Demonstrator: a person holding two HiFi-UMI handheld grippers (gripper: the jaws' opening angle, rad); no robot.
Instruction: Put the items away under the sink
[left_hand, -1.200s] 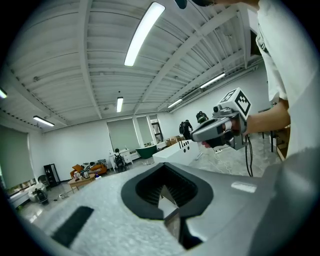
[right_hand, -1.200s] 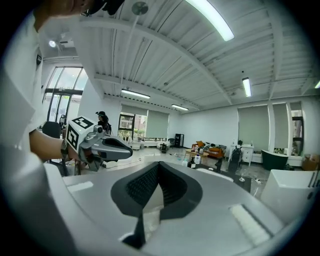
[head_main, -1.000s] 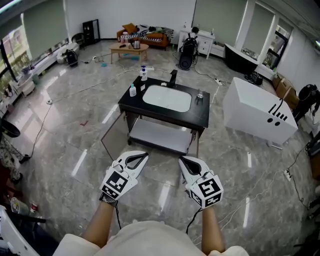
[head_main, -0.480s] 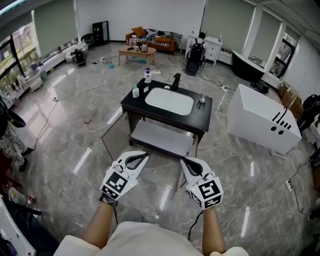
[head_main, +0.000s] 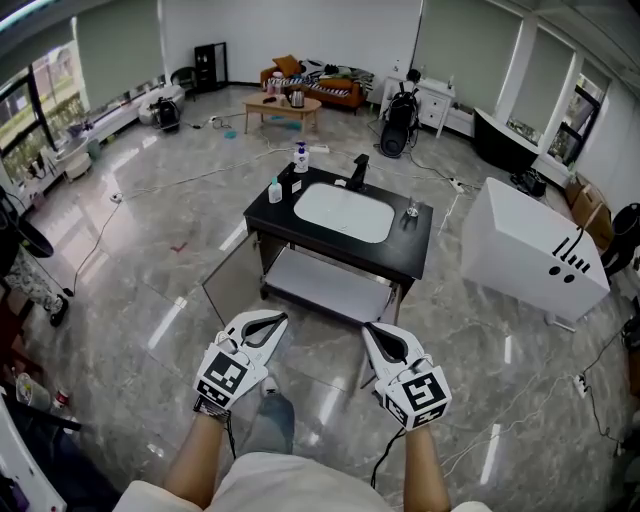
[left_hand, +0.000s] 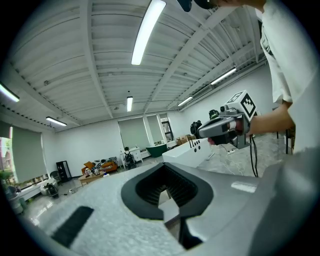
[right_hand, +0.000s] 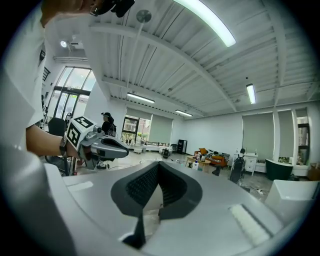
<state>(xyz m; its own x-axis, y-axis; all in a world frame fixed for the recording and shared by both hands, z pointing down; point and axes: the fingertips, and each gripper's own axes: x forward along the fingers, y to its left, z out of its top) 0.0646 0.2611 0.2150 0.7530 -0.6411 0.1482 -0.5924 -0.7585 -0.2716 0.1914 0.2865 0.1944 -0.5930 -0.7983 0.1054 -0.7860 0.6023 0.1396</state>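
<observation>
– Small white bottle (head_main: 300, 157) and the little clear bottle (head_main: 275, 191) are sitting at the far-left corner of the black bench (head_main: 405, 250), beside the white oval sink (head_main: 345, 212). The person's standing well back on the grey marble floor (head_main: 150, 250). Left tongs (head_main: 272, 320) and right tongs (head_main: 372, 330) are both pinched fully closed, with nothing in either.

– Yeah, so nothing's on the pale shelf under the sink (head_main: 325, 285) yet. Biggest risk, I'd guess: those bottles stand close together near the edge with a dark item (head_main: 287, 178) between them. Closed or badly aimed tongs could shove one over or off the bench. Smooth plastic might squirt out of a pinch too. And the see-through panel (head_main: 230, 275) hanging open at the bench's left side looks easy to bump on the way down.
</observation>
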